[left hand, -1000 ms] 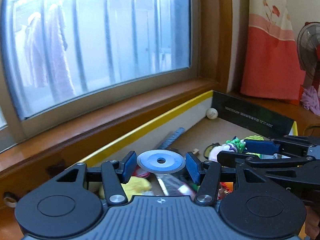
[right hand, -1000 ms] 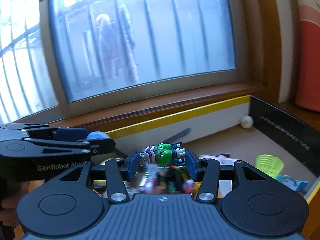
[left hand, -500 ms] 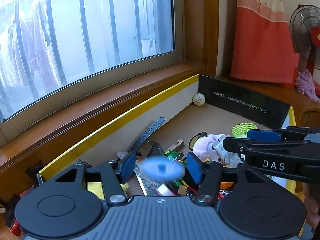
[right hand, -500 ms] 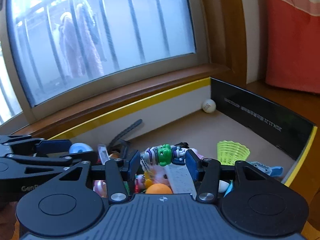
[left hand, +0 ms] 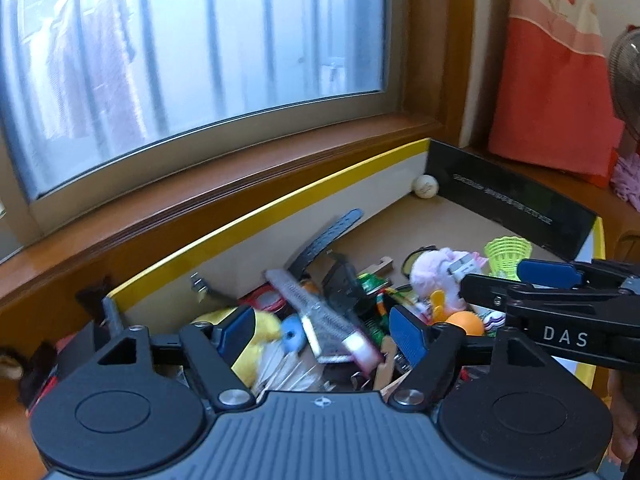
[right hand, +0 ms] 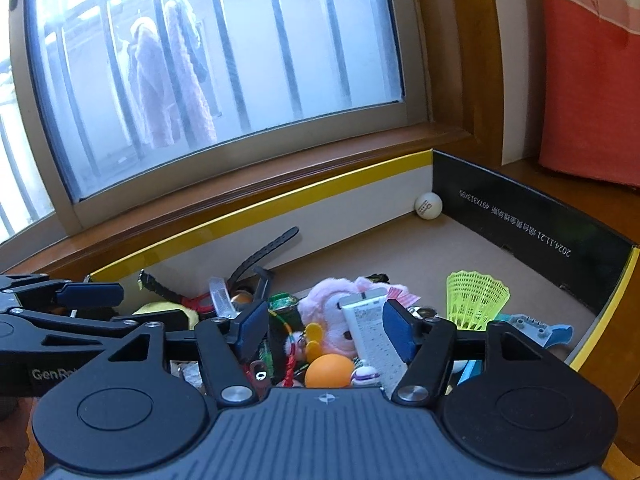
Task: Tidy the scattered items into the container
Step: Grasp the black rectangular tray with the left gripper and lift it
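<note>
Blue-padded, each tool (left hand: 324,330) (right hand: 326,330) is opening, holding nothing.

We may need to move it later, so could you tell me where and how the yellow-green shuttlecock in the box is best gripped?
Grip the shuttlecock across its ribbed plastic skirt, coming from above. It lies on its side alone on the bare floor of the box, clear of the toy pile, so both sides of the skirt are free. The skirt looks flexible, so close gently.
</note>
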{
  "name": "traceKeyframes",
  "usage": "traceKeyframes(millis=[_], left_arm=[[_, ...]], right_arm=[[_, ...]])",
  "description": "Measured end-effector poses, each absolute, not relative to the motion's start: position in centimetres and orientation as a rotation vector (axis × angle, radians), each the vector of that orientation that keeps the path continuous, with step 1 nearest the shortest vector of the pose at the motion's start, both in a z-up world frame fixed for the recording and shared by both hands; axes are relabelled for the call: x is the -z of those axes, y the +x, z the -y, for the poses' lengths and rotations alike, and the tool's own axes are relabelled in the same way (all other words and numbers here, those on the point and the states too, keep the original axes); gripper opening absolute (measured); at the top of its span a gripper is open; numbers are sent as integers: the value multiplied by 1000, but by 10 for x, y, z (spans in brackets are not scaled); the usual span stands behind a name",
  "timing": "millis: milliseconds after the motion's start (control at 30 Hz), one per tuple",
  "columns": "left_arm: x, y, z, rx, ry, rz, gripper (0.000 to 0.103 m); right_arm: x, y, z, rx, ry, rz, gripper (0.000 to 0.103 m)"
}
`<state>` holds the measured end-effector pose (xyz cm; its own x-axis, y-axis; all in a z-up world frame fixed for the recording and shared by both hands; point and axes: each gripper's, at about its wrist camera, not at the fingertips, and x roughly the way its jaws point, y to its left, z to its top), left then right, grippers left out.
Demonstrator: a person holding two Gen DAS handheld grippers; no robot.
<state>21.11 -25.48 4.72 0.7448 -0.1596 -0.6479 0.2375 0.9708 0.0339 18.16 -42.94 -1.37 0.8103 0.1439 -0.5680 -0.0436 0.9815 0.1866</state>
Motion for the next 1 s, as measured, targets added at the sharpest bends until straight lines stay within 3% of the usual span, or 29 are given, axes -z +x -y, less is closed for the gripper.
traceKeyframes(millis=[367,633,1000], left_arm=[[-49,161,148,28,55,-679,83],[-10,158,69,-139,-68,-794,87],[43,181,68,-161,-85,-917,87]], right_arm=[[4,160,385,-118,158,-601,70],[-2,132,340,-104,123,-599,76],[-4,101,320,-36,102,-605,79]])
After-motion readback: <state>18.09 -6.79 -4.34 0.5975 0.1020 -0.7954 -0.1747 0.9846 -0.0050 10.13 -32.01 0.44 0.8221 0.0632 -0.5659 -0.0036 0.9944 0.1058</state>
